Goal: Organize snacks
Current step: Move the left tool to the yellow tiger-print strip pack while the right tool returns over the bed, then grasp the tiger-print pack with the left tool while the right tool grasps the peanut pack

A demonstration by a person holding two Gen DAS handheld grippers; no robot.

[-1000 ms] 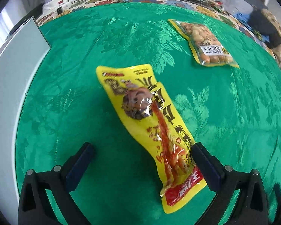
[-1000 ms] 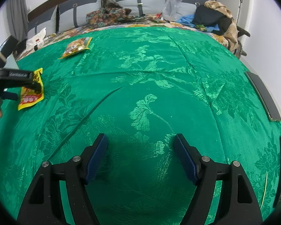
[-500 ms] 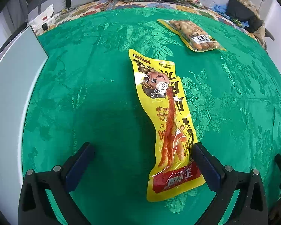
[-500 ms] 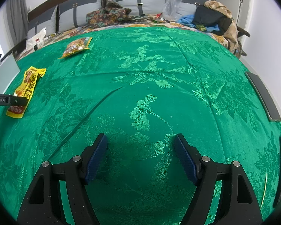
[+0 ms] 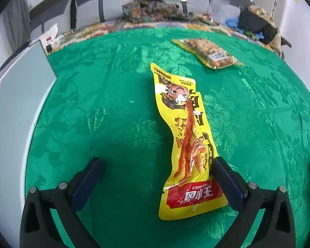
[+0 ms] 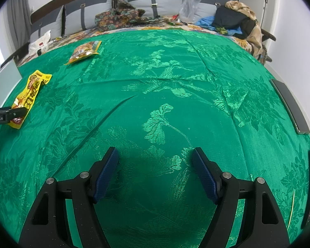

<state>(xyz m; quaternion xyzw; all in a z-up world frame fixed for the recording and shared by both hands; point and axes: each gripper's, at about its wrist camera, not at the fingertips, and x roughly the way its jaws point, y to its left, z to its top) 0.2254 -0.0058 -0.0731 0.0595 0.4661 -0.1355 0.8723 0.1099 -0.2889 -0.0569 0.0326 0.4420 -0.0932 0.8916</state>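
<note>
While your left gripper (image 5: pixel 155 169) hovers with fingers spread wide, the long yellow snack pouch (image 5: pixel 186 140) lies flat on the green cloth (image 5: pixel 113 103), long axis running lower centre to upper centre, red end nearest, beside the right finger, your right gripper (image 6: pixel 155 161) likewise open, empty, second snack bag (image 5: pixel 208 51) upper right.

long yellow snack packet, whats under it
The long yellow snack packet lies flat on the green tablecloth, which shows all around its edges. Whatever sits directly beneath the packet is covered. The open left gripper straddles its near end without closing on it.
</note>
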